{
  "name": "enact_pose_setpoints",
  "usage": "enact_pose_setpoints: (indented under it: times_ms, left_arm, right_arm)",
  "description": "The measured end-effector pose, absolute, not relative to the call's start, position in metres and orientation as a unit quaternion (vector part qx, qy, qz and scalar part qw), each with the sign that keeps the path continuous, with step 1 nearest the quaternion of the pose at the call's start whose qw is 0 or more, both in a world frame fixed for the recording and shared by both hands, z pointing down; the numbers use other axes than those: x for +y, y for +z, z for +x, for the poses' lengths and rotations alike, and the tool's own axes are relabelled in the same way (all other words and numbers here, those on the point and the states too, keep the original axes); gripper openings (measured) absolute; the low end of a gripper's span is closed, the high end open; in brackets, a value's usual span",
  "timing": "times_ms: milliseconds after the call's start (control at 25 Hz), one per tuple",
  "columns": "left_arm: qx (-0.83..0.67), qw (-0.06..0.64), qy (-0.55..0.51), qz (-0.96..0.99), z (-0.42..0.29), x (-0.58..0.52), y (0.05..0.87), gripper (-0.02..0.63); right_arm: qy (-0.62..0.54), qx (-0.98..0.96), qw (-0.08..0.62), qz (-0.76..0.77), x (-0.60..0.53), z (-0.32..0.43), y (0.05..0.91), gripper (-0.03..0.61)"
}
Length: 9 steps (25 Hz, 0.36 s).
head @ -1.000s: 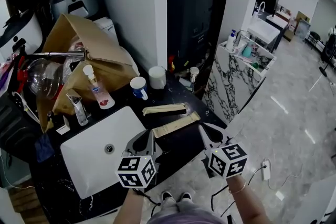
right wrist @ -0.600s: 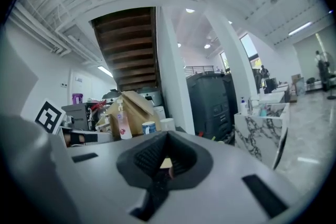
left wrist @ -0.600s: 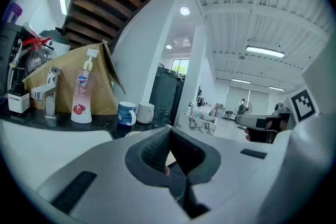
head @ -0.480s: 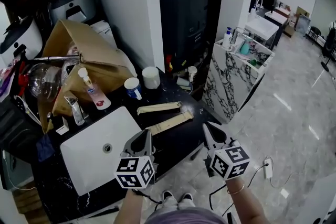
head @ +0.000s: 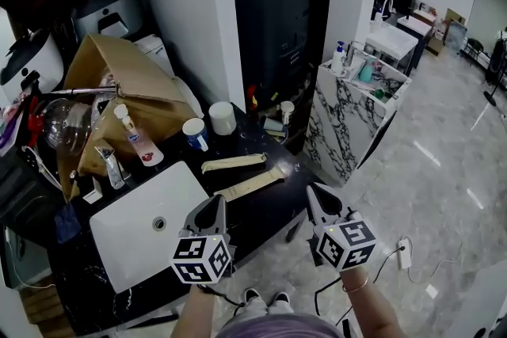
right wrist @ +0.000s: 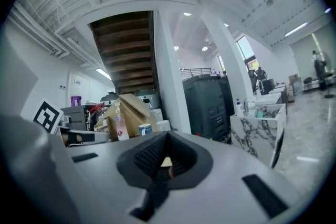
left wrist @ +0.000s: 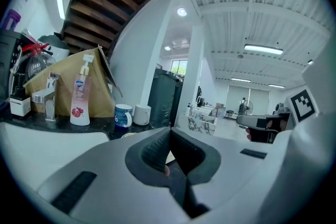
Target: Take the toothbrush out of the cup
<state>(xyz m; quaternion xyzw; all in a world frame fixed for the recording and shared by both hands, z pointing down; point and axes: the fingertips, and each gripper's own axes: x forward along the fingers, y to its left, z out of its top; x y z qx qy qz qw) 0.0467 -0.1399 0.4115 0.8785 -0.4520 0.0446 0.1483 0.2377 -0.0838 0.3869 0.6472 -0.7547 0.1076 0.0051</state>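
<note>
A blue-and-white cup (head: 194, 132) and a white cup (head: 223, 117) stand at the back of the black counter (head: 261, 210). I see no toothbrush in either one. Two long beige packets (head: 232, 163) (head: 252, 184) lie flat in front of them. My left gripper (head: 212, 206) is shut and empty, low over the counter's front beside the sink. My right gripper (head: 314, 198) is shut and empty past the counter's right front edge. Along the left gripper (left wrist: 170, 131) the blue cup (left wrist: 123, 115) and white cup (left wrist: 142, 114) stand far ahead. Past the right gripper (right wrist: 167, 136) they stand ahead at left, blue cup (right wrist: 144, 129) and white cup (right wrist: 163, 125).
A white sink basin (head: 146, 222) fills the counter's left, with a faucet (head: 111, 166) and a soap bottle (head: 133, 138) behind it. A brown paper bag (head: 127, 83) and clutter sit at the back left. A marble-faced shelf unit (head: 348, 115) stands to the right.
Both grippers stay shut and empty. The counter has slid a little left in the head view, so the right gripper now sits slightly farther from the beige packets.
</note>
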Motion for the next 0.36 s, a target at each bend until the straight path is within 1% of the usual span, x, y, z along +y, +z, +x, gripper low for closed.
enact_pose_setpoints:
  times_ms: [360]
  left_arm:
    - [-0.451,0.149,0.045,0.879,0.0524,-0.1370,0.4103,0.000]
  right_arm:
    - [0.106,-0.756,0.005,0.646,-0.0793,0.2435,0.3869,0.002]
